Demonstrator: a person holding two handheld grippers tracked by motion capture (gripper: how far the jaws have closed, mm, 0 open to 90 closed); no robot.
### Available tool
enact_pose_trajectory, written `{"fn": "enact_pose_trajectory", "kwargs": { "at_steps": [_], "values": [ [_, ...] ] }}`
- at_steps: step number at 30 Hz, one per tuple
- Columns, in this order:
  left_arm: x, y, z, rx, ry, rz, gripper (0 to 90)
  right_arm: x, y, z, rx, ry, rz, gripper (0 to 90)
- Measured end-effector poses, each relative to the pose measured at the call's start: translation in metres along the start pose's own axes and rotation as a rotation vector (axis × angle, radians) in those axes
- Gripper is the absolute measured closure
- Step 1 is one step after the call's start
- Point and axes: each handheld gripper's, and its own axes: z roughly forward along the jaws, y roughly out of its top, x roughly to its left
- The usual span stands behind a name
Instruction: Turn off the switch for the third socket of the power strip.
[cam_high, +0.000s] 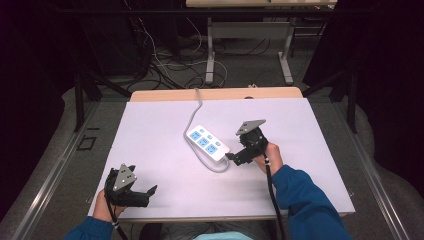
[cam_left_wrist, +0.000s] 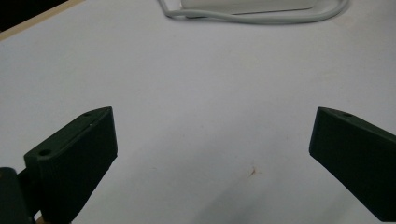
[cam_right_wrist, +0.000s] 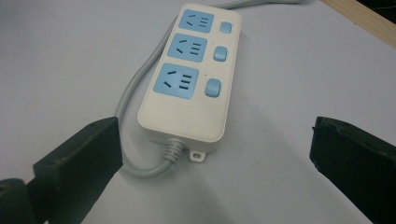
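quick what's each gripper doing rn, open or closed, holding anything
Left gripper: open, holding nothing, over bare table.
Right gripper: open, holding nothing, jaws either side of the power strip's cable end.

The power strip (cam_high: 207, 142) has a cream-white body with three sky-blue socket faces marked by dark slots, each paired with a blue switch; its cable (cam_right_wrist: 135, 93) is pale grey. The surface (cam_high: 165, 165) is a plain pale lavender-white with a light wood edge. Both grippers have black jaws and grey top plates, and the person's sleeves (cam_high: 305, 200) are teal blue.
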Motion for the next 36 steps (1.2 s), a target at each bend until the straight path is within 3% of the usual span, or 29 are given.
{"fn": "enact_pose_trajectory", "kwargs": {
  "at_steps": [15,18,21,29,30,31,36],
  "values": [
    [0.0,0.0,0.001,-0.001,-0.001,0.001,1.0,-0.009,0.016,0.019,0.023,0.011,0.02,1.4],
    [0.0,0.0,0.002,-0.003,0.005,0.002,1.0,-0.01,0.017,0.025,-0.014,0.013,0.019,1.3],
    [0.001,0.001,0.002,0.004,0.002,0.01,1.0,-0.012,0.021,0.025,0.027,0.016,0.011,1.3],
    [0.0,0.0,0.002,0.005,0.0,0.005,1.0,-0.016,0.029,0.034,0.016,0.003,0.024,1.7],
    [0.0,0.0,0.002,0.007,-0.002,0.005,1.0,-0.017,0.028,0.037,-0.007,0.007,0.016,1.7],
    [0.0,0.0,0.002,0.006,-0.001,0.005,0.9,-0.017,0.03,0.037,0.021,0.007,0.019,1.7],
    [0.0,0.0,0.002,0.009,-0.005,0.009,0.9,-0.018,0.037,0.043,0.03,0.019,0.026,1.6]
  ]
}}
